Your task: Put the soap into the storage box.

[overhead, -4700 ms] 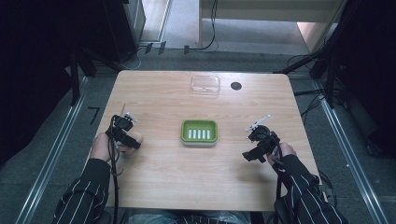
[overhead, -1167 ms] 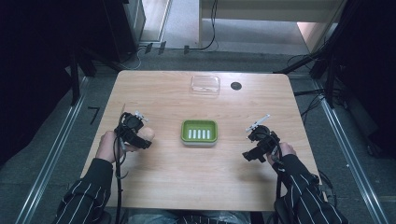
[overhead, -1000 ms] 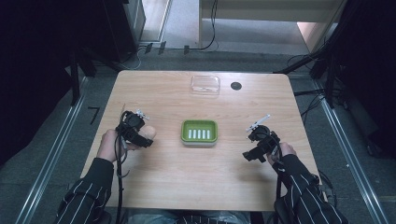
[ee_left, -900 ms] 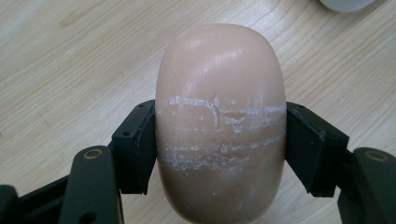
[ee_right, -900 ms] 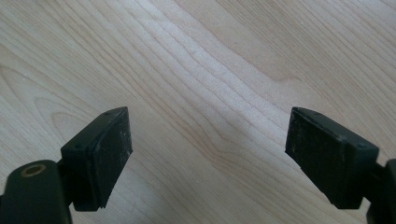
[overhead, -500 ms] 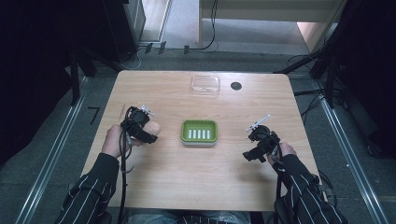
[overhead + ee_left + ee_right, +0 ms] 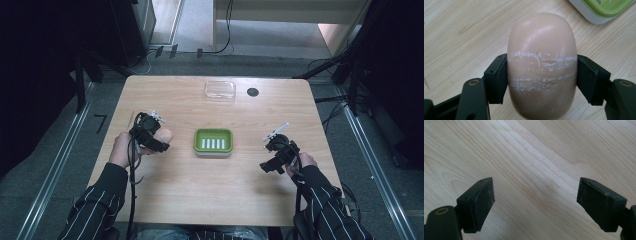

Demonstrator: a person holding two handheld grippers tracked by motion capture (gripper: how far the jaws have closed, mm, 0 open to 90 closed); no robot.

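Carried nearer the green soap dish (image 7: 213, 142), the left gripper (image 7: 541, 75) clamps the soap bar (image 7: 541, 65); right gripper (image 7: 535, 205) jaws wide.

A soap dish (image 7: 213, 141) sits mid-table (image 7: 200, 195), a lidded box (image 7: 219, 91) behind it.

high view: overhead from the near side, whole table (image 7: 210, 200)
gripper views: close, looking down at wood
shared: soap dish (image 7: 213, 141) (image 7: 604, 10)
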